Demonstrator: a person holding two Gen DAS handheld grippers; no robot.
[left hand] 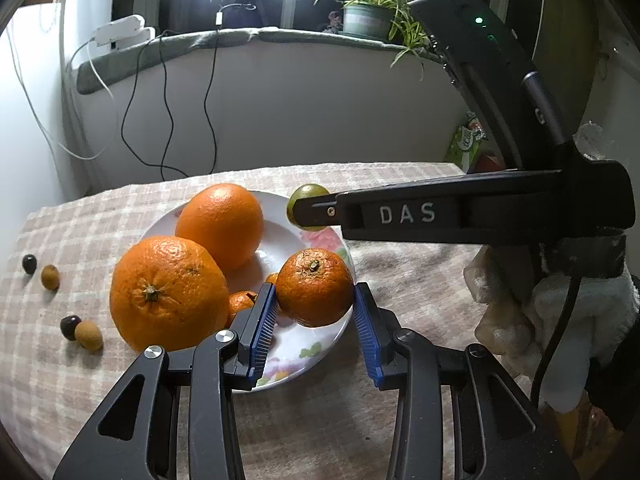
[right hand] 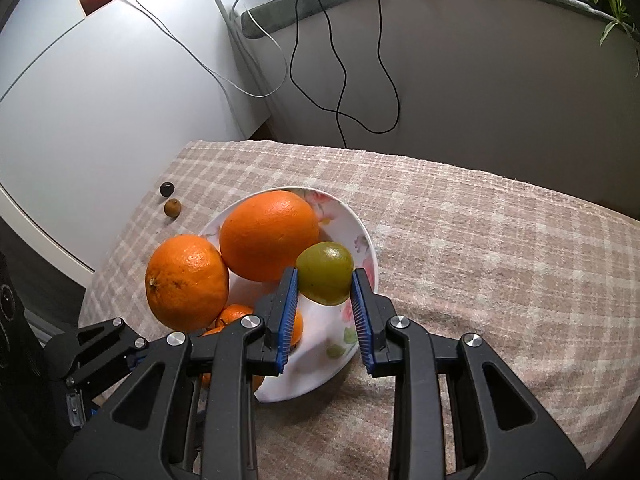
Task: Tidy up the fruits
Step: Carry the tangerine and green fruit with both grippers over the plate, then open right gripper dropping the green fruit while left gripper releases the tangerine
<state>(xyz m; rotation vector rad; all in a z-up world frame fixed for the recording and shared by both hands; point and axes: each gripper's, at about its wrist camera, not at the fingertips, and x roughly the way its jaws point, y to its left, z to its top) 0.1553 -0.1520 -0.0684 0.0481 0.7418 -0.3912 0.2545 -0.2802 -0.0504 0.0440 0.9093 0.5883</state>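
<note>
A white floral plate (left hand: 280,236) (right hand: 360,232) on the checked cloth holds two large oranges (left hand: 168,292) (left hand: 220,224), also in the right wrist view (right hand: 186,280) (right hand: 270,236), and small tangerines (left hand: 240,304). My left gripper (left hand: 316,304) is shut on a tangerine (left hand: 314,286) held over the plate's right rim. My right gripper (right hand: 325,280) is shut on a green fruit (right hand: 326,272) over the plate's right side; it shows from the left wrist view (left hand: 306,200) too.
Small dark and tan fruits lie on the cloth left of the plate (left hand: 30,263) (left hand: 50,277) (left hand: 70,326) (left hand: 89,334). Two show in the right wrist view (right hand: 167,189) (right hand: 173,207). A white cabinet (right hand: 100,120) stands left; cables (right hand: 340,80) hang behind the table.
</note>
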